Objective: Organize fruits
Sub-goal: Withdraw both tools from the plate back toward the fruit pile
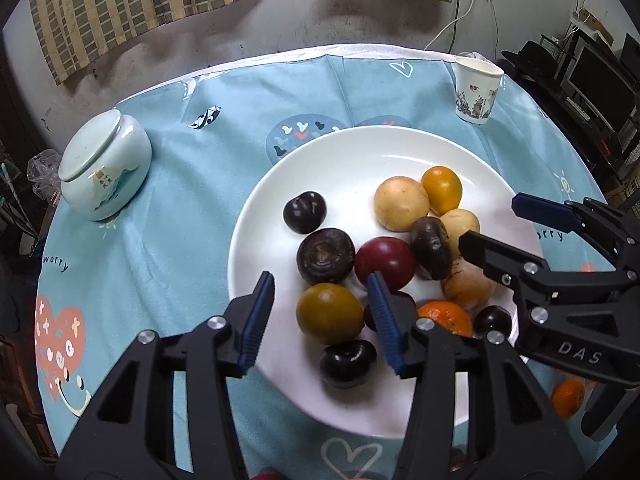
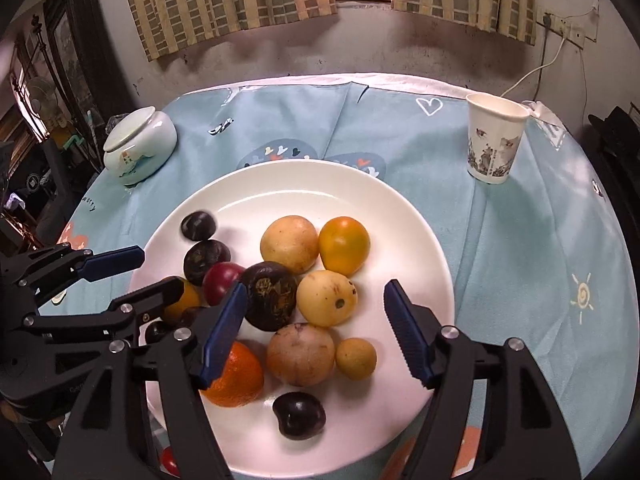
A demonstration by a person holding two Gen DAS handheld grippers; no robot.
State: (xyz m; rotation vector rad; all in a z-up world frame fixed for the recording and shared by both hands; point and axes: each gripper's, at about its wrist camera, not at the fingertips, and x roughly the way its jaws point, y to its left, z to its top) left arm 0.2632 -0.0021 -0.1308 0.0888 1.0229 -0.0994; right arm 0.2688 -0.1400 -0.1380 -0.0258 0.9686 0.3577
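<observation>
Both grippers, left (image 1: 320, 316) and right (image 2: 314, 332), hang released above the plate (image 2: 400, 216); fruits (image 2: 326, 298) look round, smooth, roll-prone: grasp across widest girth.

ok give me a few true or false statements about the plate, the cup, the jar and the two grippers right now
1. Both grippers are open and hold nothing. True: the left gripper and the right gripper both gape over the plate.
2. The paper cup lies on its side. False: it stands upright on the tablecloth, beyond the plate.
3. The jar has its lid on. True.
4. The orange sits in the cup. False: it lies on the plate, near the front rim.
5. The plate holds only dark fruit. False: yellow, orange and red fruit lie there too.
</observation>
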